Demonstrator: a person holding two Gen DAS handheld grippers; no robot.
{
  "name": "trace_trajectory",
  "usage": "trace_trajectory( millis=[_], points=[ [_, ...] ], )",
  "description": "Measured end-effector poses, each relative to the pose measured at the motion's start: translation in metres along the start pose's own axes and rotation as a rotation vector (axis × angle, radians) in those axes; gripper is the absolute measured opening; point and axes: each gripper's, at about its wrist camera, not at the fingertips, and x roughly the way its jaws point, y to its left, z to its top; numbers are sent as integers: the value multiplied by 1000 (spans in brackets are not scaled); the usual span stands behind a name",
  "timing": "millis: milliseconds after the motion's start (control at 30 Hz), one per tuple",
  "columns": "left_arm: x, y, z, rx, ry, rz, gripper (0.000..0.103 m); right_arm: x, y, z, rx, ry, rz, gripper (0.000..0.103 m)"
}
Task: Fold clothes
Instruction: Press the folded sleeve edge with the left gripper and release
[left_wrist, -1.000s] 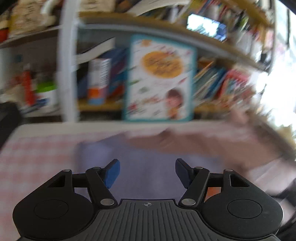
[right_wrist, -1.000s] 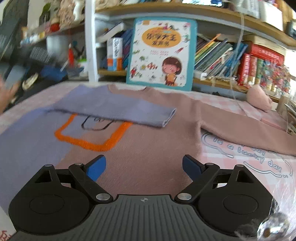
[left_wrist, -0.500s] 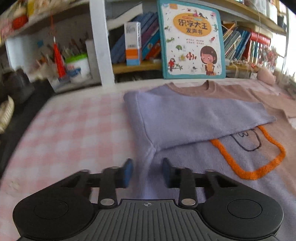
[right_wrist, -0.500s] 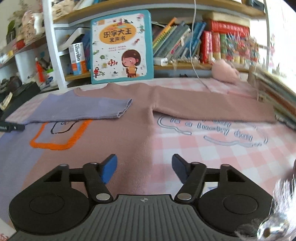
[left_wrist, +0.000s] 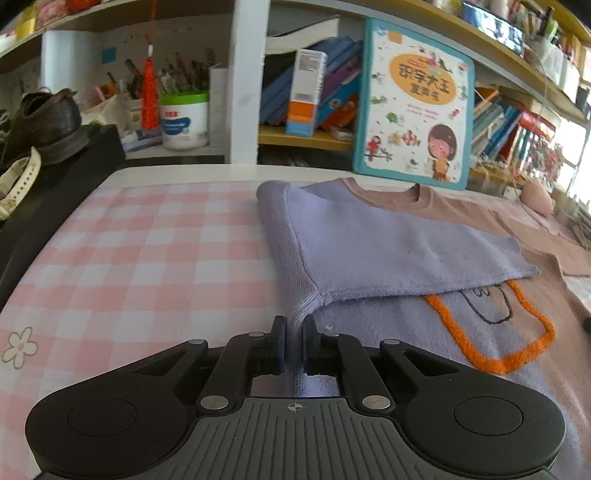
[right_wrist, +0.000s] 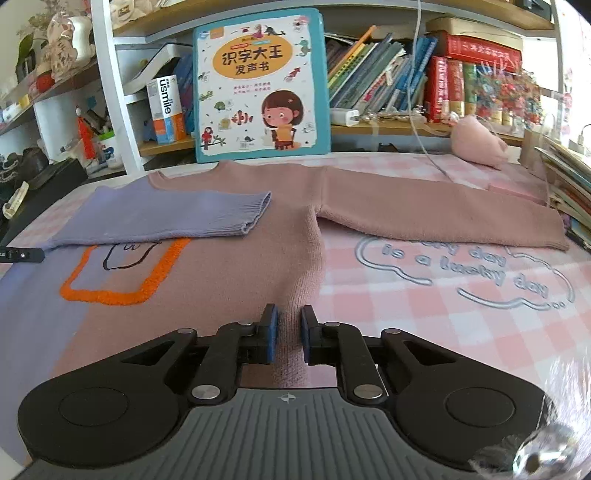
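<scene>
A lilac and dusty-pink sweater (left_wrist: 388, 254) with an orange outlined patch lies flat on the pink checked tablecloth (left_wrist: 147, 266). Its lilac sleeve (right_wrist: 166, 218) is folded across the chest; the pink sleeve (right_wrist: 436, 214) lies stretched out to the right. My left gripper (left_wrist: 293, 334) is shut on the sweater's lilac left side edge, just below the armpit. My right gripper (right_wrist: 287, 325) is shut on the sweater's pink right side edge (right_wrist: 295, 291), below the pink armpit.
A bookshelf with a large children's book (right_wrist: 260, 85) stands behind the table. A pink plush toy (right_wrist: 476, 142) sits at the back right. A black box with shoes (left_wrist: 48, 122) is beside the table's left edge. Stacked books (right_wrist: 569, 184) line the right edge.
Both grippers were open a second ago. Each has moved down to a side edge of the sweater and closed on the fabric.
</scene>
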Motion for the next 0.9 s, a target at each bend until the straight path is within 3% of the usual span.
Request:
trace_trajectory(
  millis=[467,567,600,633,667,700,733,800,900],
  points=[
    [10,9,9,-3,-19,18,10,17,9,11,-20,0,11,12],
    [2,4,10,6,-48,34,12,13,6,12,-10,-6,7,19],
    [-4,-1,10,14,-76,46,17,10,4,12,-6,-20,5,26],
    [-11,-5,11,23,-105,58,27,7,2,14,2,-36,3,43],
    [-18,-10,11,30,-139,66,36,3,-1,15,10,-52,1,49],
    [-26,-15,11,35,-177,72,59,0,-5,18,20,-62,-5,53],
    [-32,-20,12,40,-204,57,72,-3,-9,20,29,-72,-11,54],
    [-42,-31,12,50,-230,-7,72,-7,-19,26,47,-84,-34,57],
    [-43,-49,9,87,-208,-92,73,-11,-39,36,68,-89,-87,60]
  ],
)
